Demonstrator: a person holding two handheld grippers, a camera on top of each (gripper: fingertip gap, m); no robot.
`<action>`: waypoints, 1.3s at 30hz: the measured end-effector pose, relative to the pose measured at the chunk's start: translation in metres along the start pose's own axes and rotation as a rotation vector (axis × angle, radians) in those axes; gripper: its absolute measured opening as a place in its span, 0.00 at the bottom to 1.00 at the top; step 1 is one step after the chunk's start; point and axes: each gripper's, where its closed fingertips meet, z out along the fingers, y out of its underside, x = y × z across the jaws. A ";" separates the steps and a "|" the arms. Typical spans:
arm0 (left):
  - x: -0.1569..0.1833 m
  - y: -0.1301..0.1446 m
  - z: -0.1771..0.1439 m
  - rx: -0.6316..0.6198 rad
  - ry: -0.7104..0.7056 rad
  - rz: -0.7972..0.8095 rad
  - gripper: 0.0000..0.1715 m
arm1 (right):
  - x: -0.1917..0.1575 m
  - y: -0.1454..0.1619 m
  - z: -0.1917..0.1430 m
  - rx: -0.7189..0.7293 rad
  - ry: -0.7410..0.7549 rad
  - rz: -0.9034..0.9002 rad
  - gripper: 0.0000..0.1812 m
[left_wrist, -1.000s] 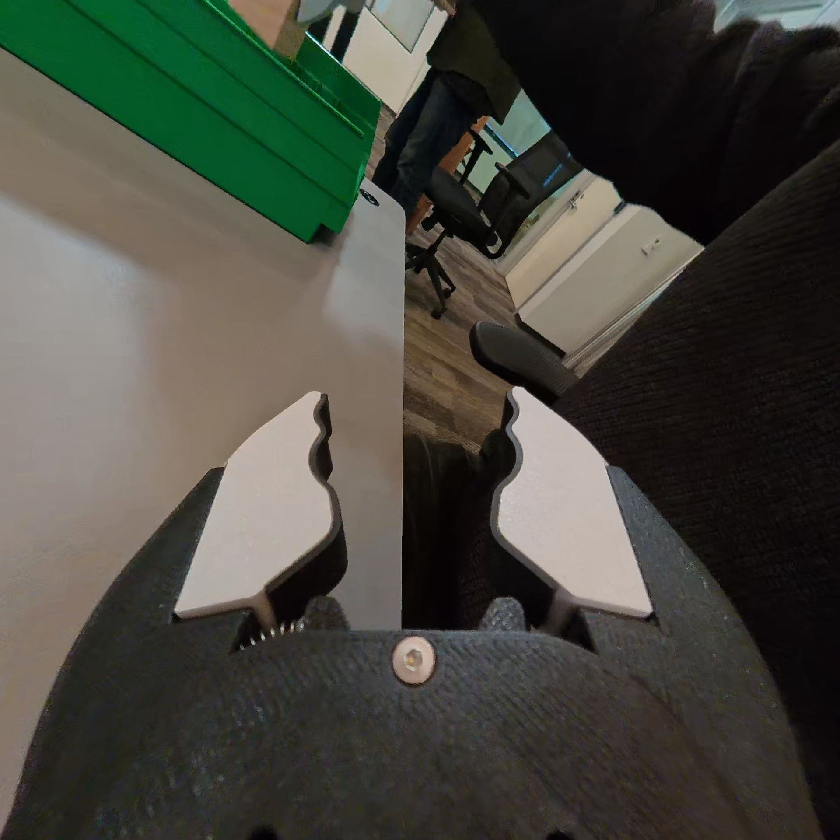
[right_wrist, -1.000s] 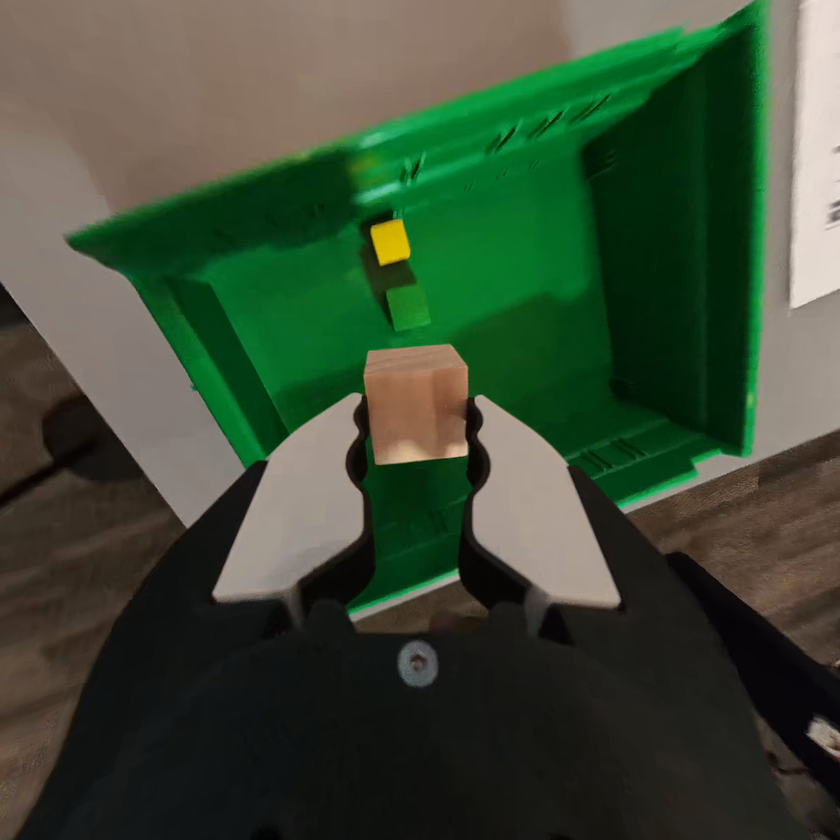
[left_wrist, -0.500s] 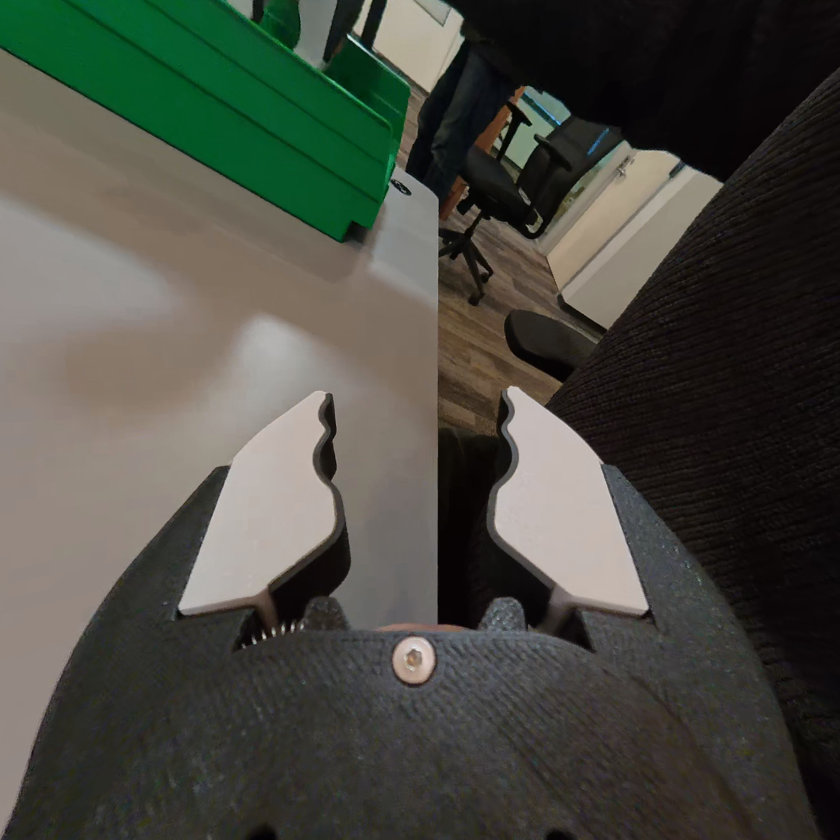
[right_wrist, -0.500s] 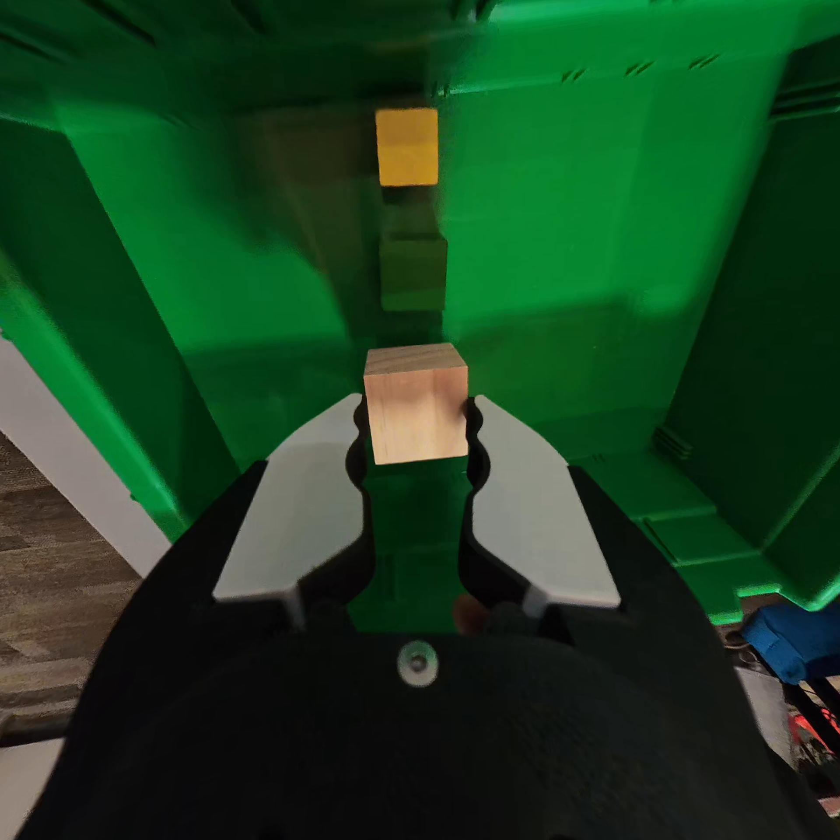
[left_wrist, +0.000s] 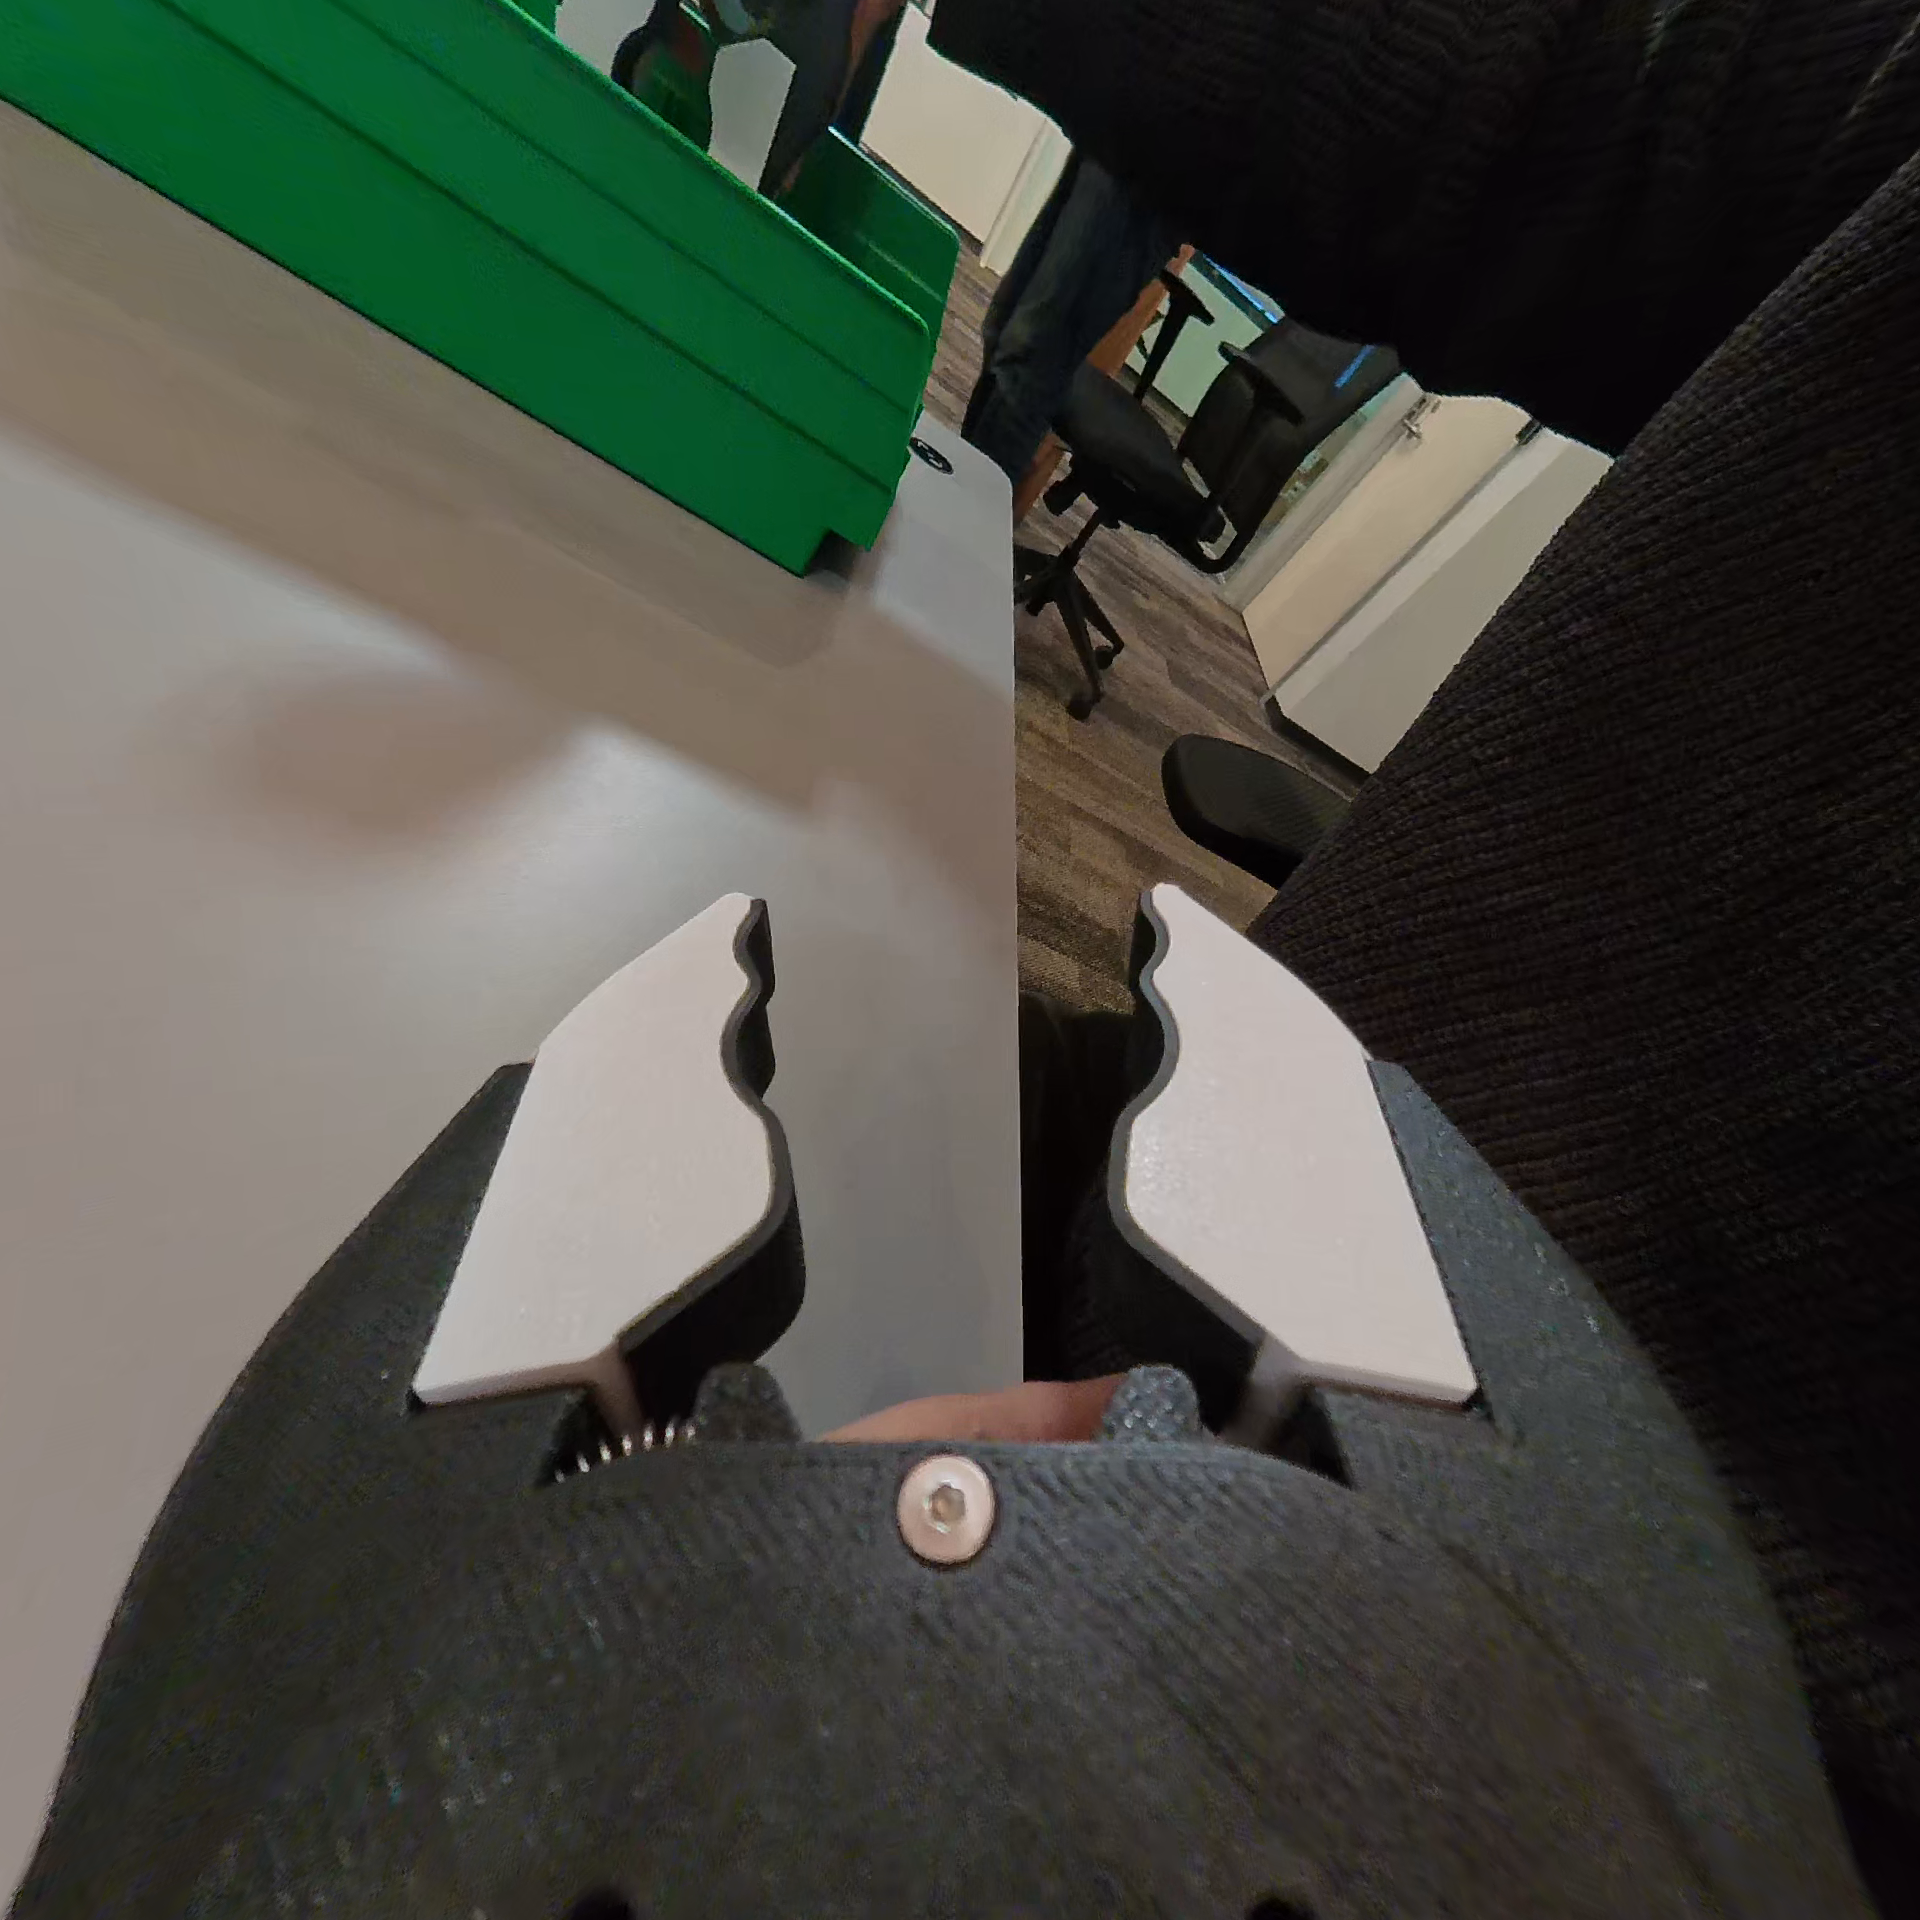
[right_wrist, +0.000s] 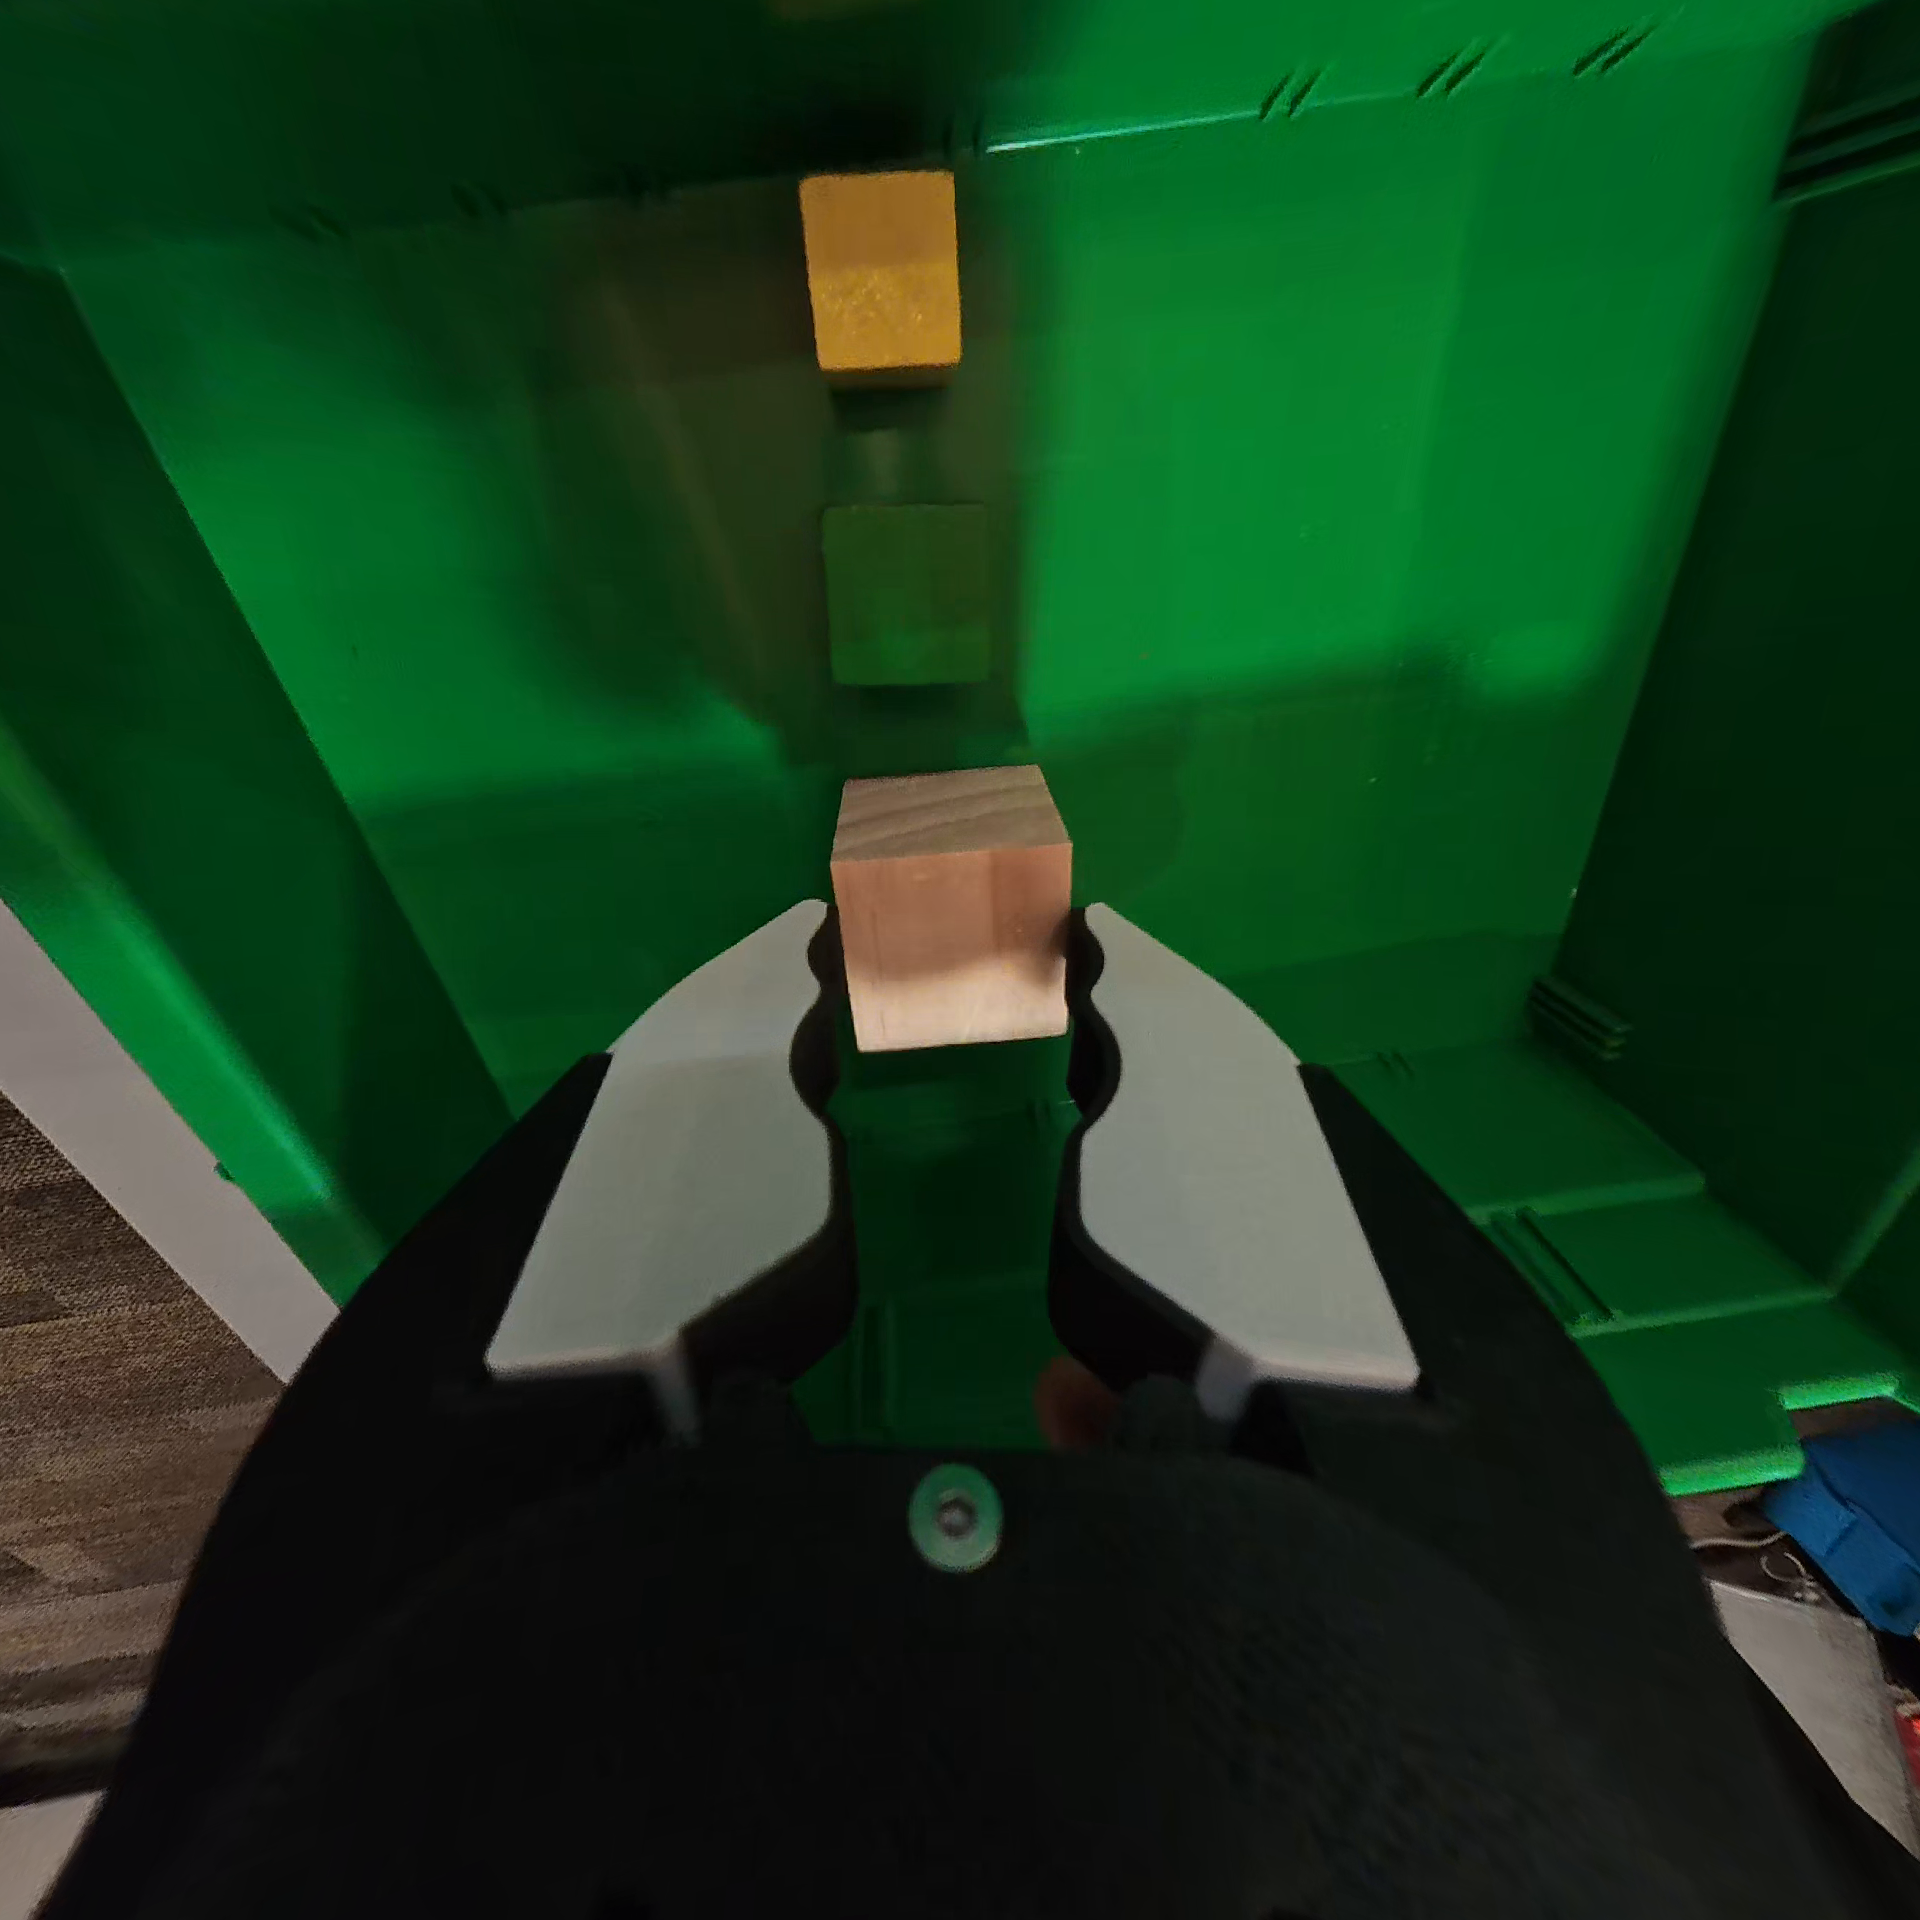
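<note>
My right gripper (right_wrist: 951, 920) is shut on a plain wooden cube (right_wrist: 951, 909) and holds it low inside a green plastic bin (right_wrist: 1351, 520). A green cube (right_wrist: 906, 594) lies on the bin floor just beyond the wooden cube, and a yellow cube (right_wrist: 881, 272) lies beyond that, all in one line. My left gripper (left_wrist: 956, 914) is open and empty, low over the white table (left_wrist: 312, 883) at its edge. The green bin also shows in the left wrist view (left_wrist: 499, 239), far ahead on the table.
Beside the table edge is wood-look floor (left_wrist: 1101, 790) with black office chairs (left_wrist: 1143, 457) and a person standing behind them (left_wrist: 1049, 301). A dark knitted sleeve (left_wrist: 1610, 935) fills the right of the left wrist view. Blue cloth (right_wrist: 1860, 1527) lies below the bin's corner.
My right gripper has carried the wooden cube from above the bin down deep inside it, closer to the green and yellow cubes. My left gripper has shifted only slightly along the table edge.
</note>
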 end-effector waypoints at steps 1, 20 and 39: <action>0.000 0.000 0.000 -0.001 -0.001 0.000 0.39 | 0.000 0.000 0.000 0.003 0.000 0.003 0.23; 0.004 -0.001 0.006 0.006 0.012 -0.008 0.39 | 0.000 0.003 0.000 -0.013 0.000 -0.009 0.23; 0.003 -0.004 0.006 0.024 0.008 -0.020 0.35 | 0.001 0.002 0.000 0.016 0.017 -0.023 0.24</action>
